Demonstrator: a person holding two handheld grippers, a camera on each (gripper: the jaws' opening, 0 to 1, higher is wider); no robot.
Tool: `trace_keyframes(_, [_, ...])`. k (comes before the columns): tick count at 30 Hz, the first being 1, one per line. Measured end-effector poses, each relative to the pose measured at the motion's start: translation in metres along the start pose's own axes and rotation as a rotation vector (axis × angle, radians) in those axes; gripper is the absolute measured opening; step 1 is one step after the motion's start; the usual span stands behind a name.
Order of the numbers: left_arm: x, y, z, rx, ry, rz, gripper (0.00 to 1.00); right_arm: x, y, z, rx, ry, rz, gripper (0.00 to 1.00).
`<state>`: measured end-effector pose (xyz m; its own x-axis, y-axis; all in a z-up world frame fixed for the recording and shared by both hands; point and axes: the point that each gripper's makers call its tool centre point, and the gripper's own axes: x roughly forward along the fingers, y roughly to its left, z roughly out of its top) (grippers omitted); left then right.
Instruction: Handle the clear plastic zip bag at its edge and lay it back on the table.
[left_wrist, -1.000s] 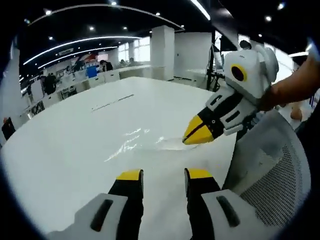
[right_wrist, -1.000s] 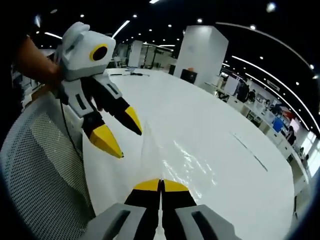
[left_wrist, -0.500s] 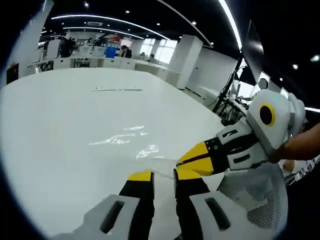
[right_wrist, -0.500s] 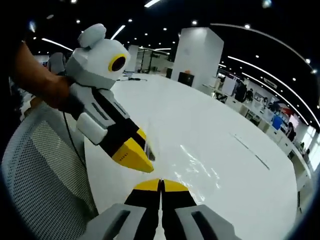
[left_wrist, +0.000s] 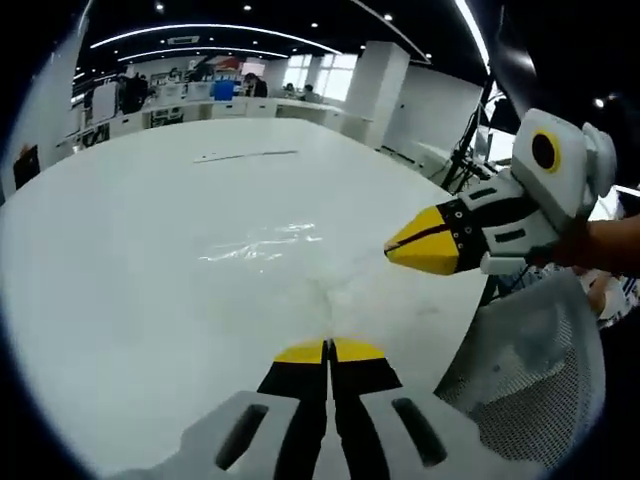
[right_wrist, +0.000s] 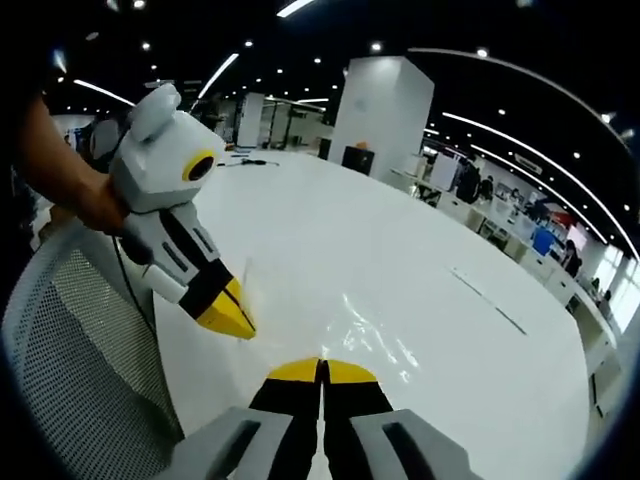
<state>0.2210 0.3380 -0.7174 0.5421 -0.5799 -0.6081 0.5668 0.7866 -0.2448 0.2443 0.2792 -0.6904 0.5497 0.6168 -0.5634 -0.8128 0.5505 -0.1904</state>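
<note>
The clear zip bag (left_wrist: 262, 243) lies crinkled and shiny on the white table (left_wrist: 130, 260). Its near edge runs up to my left gripper (left_wrist: 328, 349), whose jaws are shut on that edge. My right gripper (left_wrist: 392, 248) comes in from the right, shut, with its tip just above the bag's raised corner. In the right gripper view the bag (right_wrist: 372, 335) spreads out ahead of my right gripper (right_wrist: 322, 368), which is shut with the film pinched at its tips. The left gripper (right_wrist: 243, 328) is at the left, shut, and a thin bag edge rises from it.
A grey mesh office chair (left_wrist: 530, 370) stands against the table's near edge, also in the right gripper view (right_wrist: 80, 350). A person's hand (left_wrist: 605, 245) holds the right gripper. A thin dark strip (left_wrist: 245, 155) lies far across the table. Office desks and pillars stand beyond.
My left gripper's jaws have gone from open to shut at the bag's near edge. The right gripper stayed shut and now sits a little apart from the left one.
</note>
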Motion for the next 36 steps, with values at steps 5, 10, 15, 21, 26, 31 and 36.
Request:
trace_keyframes(5, [0.0, 0.008, -0.005, 0.022, 0.009, 0.003, 0.0, -0.004, -0.012, -0.001, 0.005, -0.001, -0.024, 0.0])
trace_keyframes(10, [0.0, 0.014, -0.004, 0.029, 0.007, 0.006, 0.0, -0.006, -0.016, -0.003, 0.012, -0.002, -0.041, 0.0])
trace_keyframes(15, [0.003, 0.015, -0.004, 0.041, 0.01, -0.002, 0.0, -0.008, -0.014, -0.003, 0.004, 0.003, -0.043, 0.0])
trace_keyframes(21, [0.009, 0.005, 0.009, 0.125, -0.031, -0.051, 0.0, -0.003, -0.002, -0.003, -0.095, 0.019, -0.031, 0.0])
trace_keyframes(26, [0.011, 0.002, 0.006, 0.247, -0.011, -0.066, 0.04, 0.003, 0.006, -0.007, -0.17, 0.057, -0.039, 0.0])
trace_keyframes(31, [0.009, 0.001, -0.005, 0.299, 0.01, -0.078, 0.27, 0.015, 0.007, -0.018, -0.217, 0.105, -0.052, 0.0])
trace_keyframes(36, [-0.001, 0.009, -0.01, 0.332, 0.001, -0.058, 0.3, 0.016, 0.006, -0.02, -0.214, 0.135, -0.068, 0.0])
